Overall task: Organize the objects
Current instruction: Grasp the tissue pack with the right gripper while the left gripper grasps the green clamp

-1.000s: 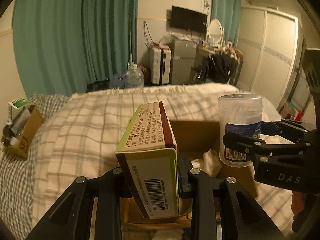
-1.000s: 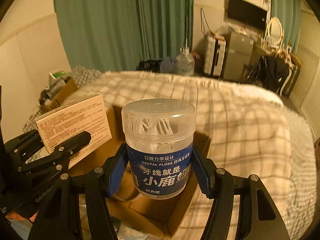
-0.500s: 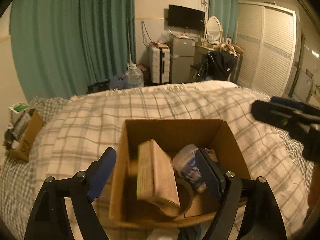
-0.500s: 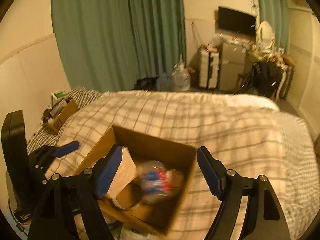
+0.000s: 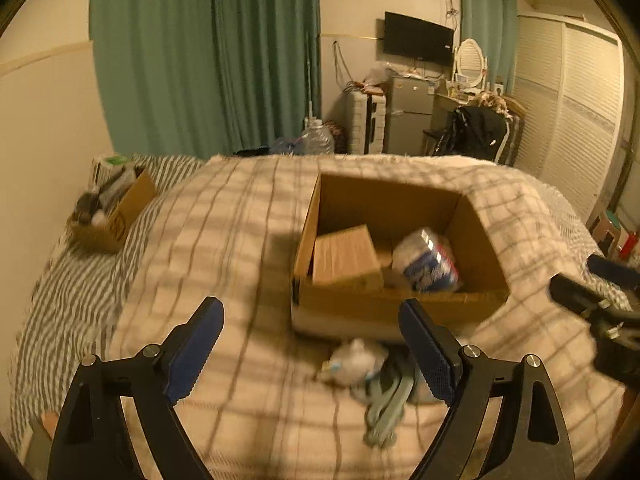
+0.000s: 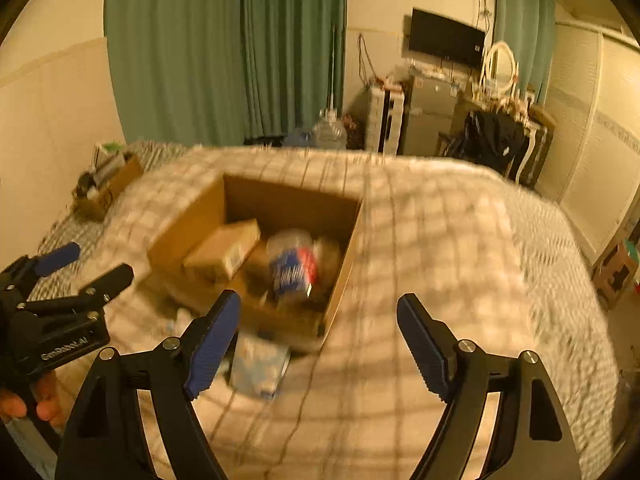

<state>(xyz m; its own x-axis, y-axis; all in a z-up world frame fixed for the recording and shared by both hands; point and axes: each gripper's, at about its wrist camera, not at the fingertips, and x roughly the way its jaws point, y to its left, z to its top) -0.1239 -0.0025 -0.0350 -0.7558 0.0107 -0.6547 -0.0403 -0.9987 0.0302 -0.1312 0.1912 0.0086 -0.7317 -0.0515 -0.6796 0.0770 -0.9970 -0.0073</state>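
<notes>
Both tongs are released and hold nothing: the left tongs (image 5: 310, 344) and the right tongs (image 6: 318, 340) hang over the plaid bed (image 5: 224, 240), drawn back from the cardboard box (image 5: 400, 304). Inside the box lie a tan carton (image 5: 344, 256), flat at its left side, and a floss jar (image 5: 426, 262) tipped on its side beside it.

Loose things remain on the bed just in front of the box's near wall: a pale crumpled packet (image 5: 356, 360) and a grey-green strip (image 5: 390, 408), its long axis running toward the camera. They lie nearly under the left tongs' right finger, so the left looks nearer. Motion blur makes them hard to identify.
</notes>
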